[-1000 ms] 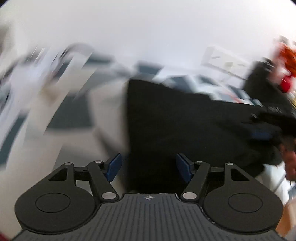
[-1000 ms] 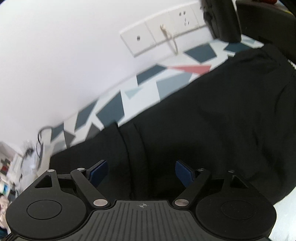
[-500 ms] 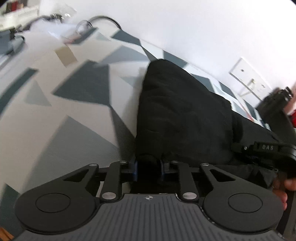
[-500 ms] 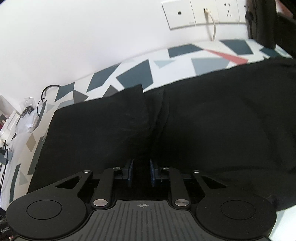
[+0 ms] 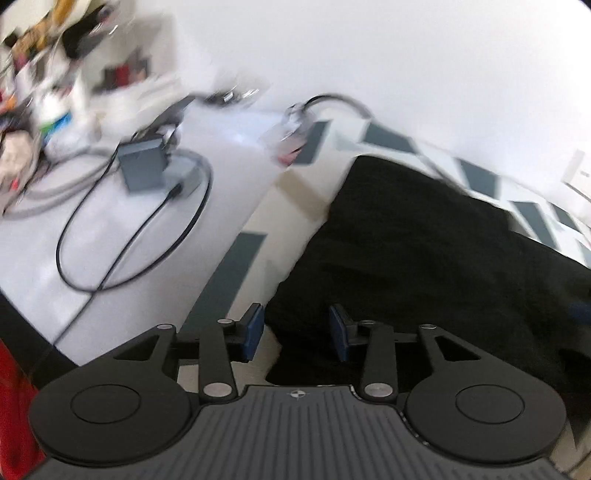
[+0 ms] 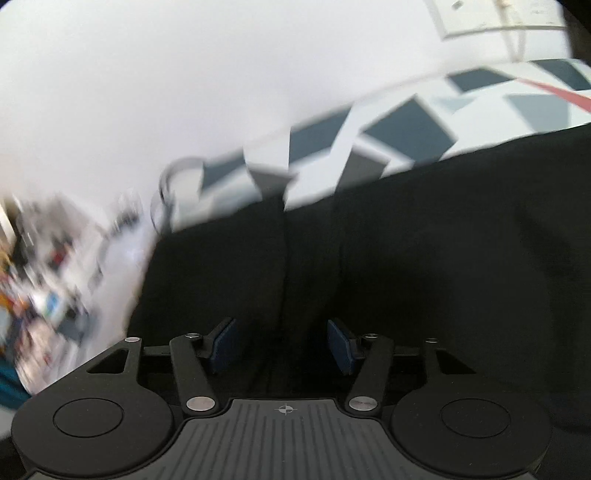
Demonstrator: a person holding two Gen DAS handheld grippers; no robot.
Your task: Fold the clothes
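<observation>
Through the left wrist camera we saw what the right one did not: a grey box [image 5: 142,167] with a black cable [image 5: 125,236] looped on a plain white surface at the left of the frame, and blurred clutter in the upper left corner. The right wrist camera alone showed white wall sockets [image 6: 491,14] at its upper right edge and a red stripe in the pattern below them.

The black garment [image 5: 424,251] lay spread on the worktop [image 5: 295,192], which was covered in a white and grey-blue geometric pattern. In the left view it filled the lower right, its near corner reaching between the blue pads [image 5: 252,330]. In the right view the black garment [image 6: 406,258] covered the lower centre and right, with vertical creases running up from the tongs.

We held the left tongs [image 5: 295,332] spread apart, gripping nothing, over the garment's left edge. The right tongs [image 6: 282,345] were likewise spread and empty above the dark cloth.

A grey cable loop [image 6: 166,195] lay at the worktop's far end by the white wall. Both pictures were smeared by motion
</observation>
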